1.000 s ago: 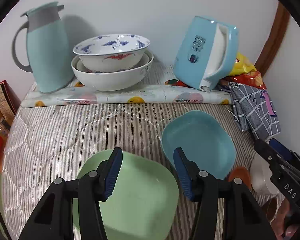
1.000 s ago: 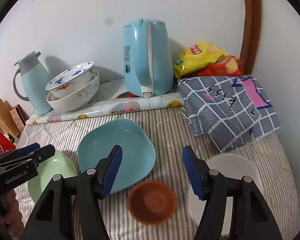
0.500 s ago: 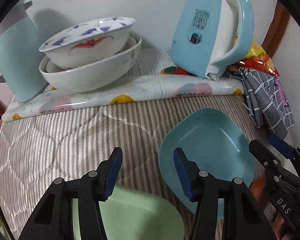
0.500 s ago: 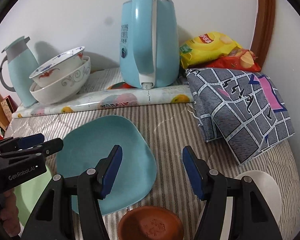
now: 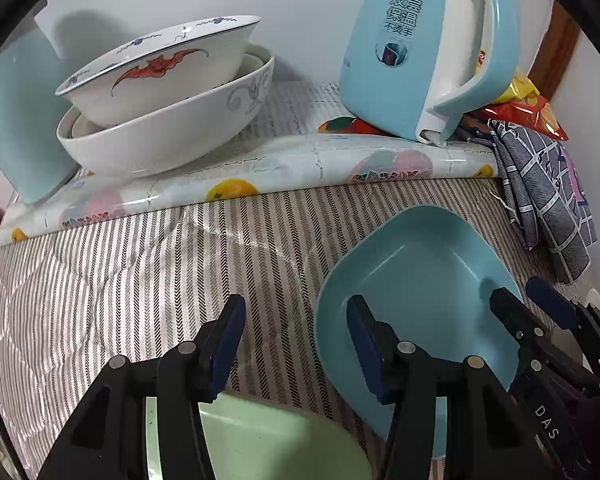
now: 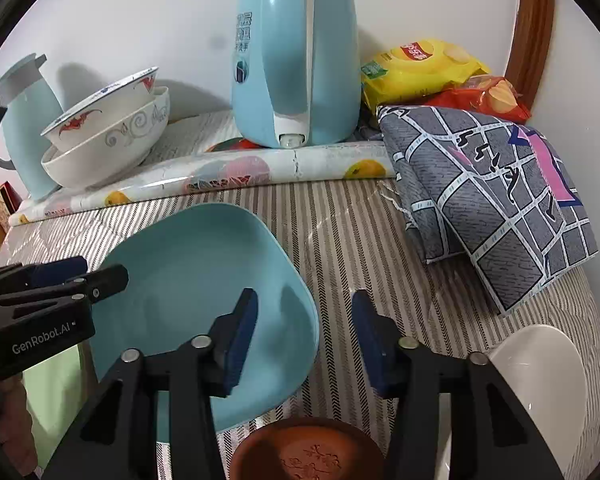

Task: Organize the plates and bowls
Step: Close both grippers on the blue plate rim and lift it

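Both your grippers have advanced toward the blue plate (image 6: pixel 196 300) on the striped tabletop (image 5: pixel 112 288): left gripper (image 5: pixel 296 340) and right gripper (image 6: pixel 304 332) open, empty, straddling its rims. The grasp appears imminent; green plate (image 5: pixel 260 440) remains behind.

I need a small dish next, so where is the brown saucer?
The brown saucer lies at the bottom of the right wrist view, between the blue plate and the white plate.
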Motion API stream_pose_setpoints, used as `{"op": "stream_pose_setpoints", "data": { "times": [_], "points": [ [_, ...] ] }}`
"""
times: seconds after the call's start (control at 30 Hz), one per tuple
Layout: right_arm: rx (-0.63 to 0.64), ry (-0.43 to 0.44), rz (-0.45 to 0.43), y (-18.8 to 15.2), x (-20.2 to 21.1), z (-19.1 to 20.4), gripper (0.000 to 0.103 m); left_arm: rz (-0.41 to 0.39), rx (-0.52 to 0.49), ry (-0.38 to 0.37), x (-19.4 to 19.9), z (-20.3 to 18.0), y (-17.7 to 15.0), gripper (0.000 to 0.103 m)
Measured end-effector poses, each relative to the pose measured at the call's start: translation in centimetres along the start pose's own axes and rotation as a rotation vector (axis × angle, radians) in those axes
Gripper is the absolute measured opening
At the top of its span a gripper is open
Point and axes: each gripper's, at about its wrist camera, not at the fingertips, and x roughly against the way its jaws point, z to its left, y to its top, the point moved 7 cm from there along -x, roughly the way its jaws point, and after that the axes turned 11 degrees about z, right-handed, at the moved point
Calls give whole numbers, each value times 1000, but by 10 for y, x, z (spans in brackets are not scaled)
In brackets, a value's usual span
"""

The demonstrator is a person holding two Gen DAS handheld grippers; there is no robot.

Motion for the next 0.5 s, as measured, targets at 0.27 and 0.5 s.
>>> {"op": "stream_pose_setpoints", "data": {
  "times": [0.27, 0.5],
  "points": [
    [12, -23, -4, -3, -1, 3, 41, 29, -5, -25, -13, -6, -3, 28],
    [11, -18, 8, -3, -7, 3, 22, 31, -23, -28, -16, -13, -3, 23]
  ]
}}
